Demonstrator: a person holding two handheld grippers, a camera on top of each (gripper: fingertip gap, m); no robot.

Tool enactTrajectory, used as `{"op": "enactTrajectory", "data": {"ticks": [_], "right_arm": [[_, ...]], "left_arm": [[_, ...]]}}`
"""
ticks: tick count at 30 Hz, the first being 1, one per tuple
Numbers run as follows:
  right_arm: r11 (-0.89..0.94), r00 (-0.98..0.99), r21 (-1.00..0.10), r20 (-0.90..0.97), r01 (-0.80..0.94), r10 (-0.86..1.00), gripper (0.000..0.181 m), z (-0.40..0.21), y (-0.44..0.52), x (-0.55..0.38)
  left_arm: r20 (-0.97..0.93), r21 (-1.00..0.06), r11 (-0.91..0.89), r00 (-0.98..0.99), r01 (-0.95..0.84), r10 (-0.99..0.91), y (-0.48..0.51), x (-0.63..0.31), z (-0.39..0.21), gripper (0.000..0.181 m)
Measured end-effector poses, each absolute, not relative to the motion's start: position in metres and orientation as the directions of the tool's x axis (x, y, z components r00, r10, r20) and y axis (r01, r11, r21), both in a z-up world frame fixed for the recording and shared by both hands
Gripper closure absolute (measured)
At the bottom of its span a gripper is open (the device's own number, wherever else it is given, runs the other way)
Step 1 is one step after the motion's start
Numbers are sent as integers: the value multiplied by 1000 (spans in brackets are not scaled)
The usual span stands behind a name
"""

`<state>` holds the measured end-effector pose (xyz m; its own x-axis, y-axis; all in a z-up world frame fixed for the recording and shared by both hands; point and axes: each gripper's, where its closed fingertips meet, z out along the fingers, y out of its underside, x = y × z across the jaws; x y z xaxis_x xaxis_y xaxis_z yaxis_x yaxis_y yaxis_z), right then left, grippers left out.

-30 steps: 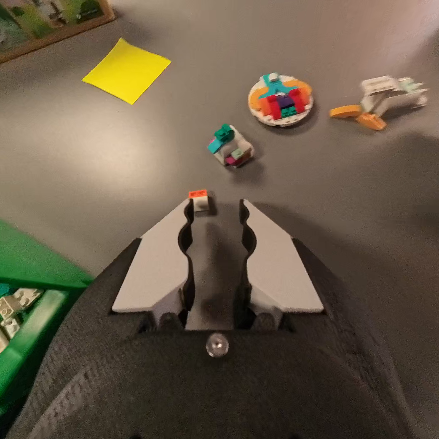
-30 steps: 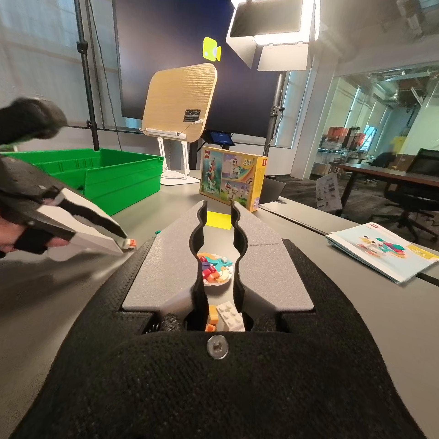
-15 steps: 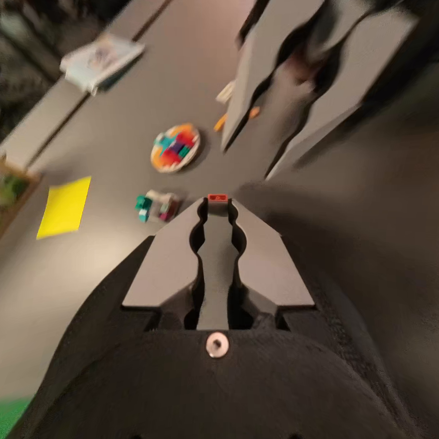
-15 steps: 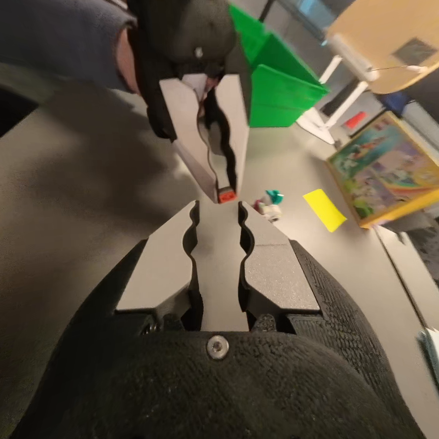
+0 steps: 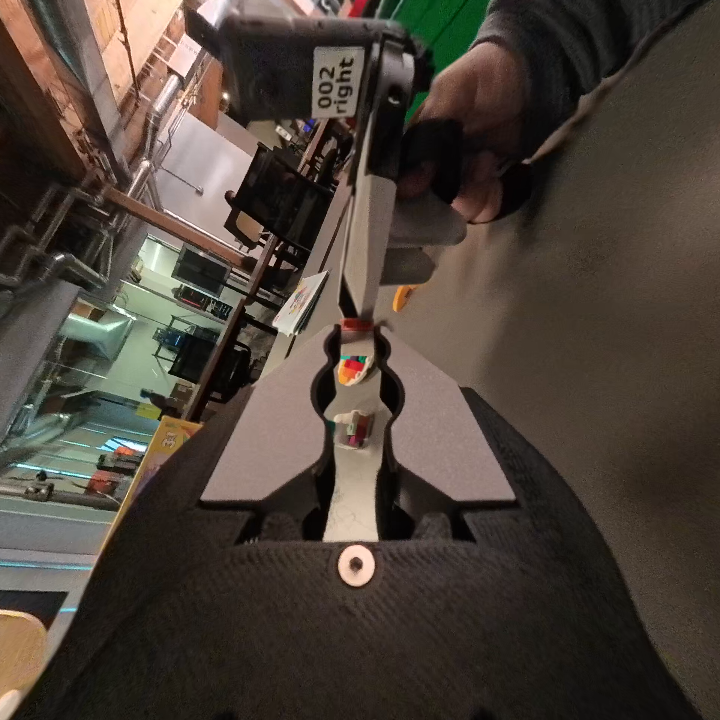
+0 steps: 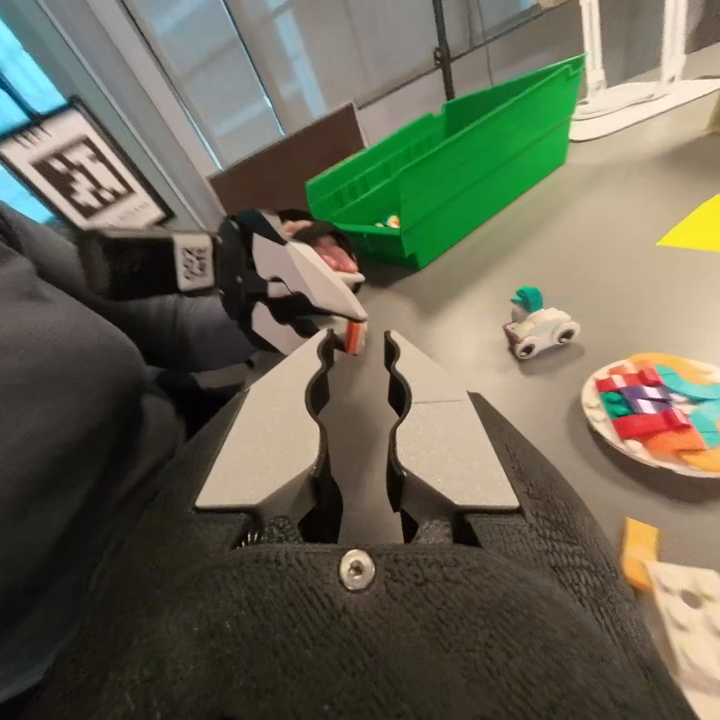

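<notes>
1. Brick up front: a small brick (image 5: 355, 325) with a red-orange top and a pale body is pinched at the very tips of the left gripper (image 5: 356, 331), jaws closed on it, well above the grey table (image 6: 584, 272).
2. Right gripper (image 6: 357, 333) is nose to nose with it. Its jaws stand apart, the gap wider than the brick, and the brick (image 6: 354, 339) sits at the mouth, hard by one tip.
3. Contact? From the left wrist view the right gripper (image 5: 360, 311) comes in edge-on and its tip looks to meet the red top, but whether it is actually touching I cannot tell. Nothing is clamped in the right jaws.
4. A person's hand (image 5: 479, 128) wraps the right gripper's handle, dark sleeve behind it.
5. Down on the table, everything lies clear of both grippers:
   - a small wheeled brick model (image 6: 541, 327), white with a teal piece on top, stands alone;
   - a round white plate (image 6: 596, 409) built over with red, teal, purple and orange bricks lies near it;
   - an orange piece (image 6: 639, 553) and a white brick assembly (image 6: 689, 623) sit at the near right, blurred.
6. Farther back: a green bin (image 6: 467, 187) with a few pieces just visible inside, and a yellow sheet (image 6: 697, 230) flat on the table.
7. So the one brick is aloft between the two grippers, joined to none of the models.
</notes>
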<state>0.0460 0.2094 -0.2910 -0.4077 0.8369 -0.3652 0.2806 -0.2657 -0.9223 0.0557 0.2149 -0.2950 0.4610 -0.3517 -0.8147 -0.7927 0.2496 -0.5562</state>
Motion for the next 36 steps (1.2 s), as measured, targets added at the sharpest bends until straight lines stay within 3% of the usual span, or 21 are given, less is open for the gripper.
{"op": "enactTrajectory", "data": {"ticks": [5,10,17,22,26,31,36], "right_arm": [[-411,-472,-861,-507,298,721,170,-282,203,49],[-459,-513,-827,-562,325,649,174,-279,200,53],[-448,-489,-825,-565,344,665,174,-284,202,52],[-361,-407,-890,-450,280,795,166,-288,220,48],[-225,-330,-918,-333,326,883,157,-302,234,53],[121,-340,-868,-57,481,939,154,-340,222,55],[227,-323,-813,51,536,945,146,-355,222,51]], "left_arm": [[-815,-554,273,447,-786,-368,211,63,-297,166],[-724,-671,275,528,-689,-444,204,71,-293,163],[-736,-648,274,494,-710,-462,203,72,-303,150],[-641,-721,162,559,-674,-527,207,60,-312,147],[-411,-810,-56,634,-583,-655,210,51,-335,147],[-352,-805,-179,698,-566,-624,220,41,-343,149],[-306,-821,-211,721,-530,-622,220,41,-343,150]]}}
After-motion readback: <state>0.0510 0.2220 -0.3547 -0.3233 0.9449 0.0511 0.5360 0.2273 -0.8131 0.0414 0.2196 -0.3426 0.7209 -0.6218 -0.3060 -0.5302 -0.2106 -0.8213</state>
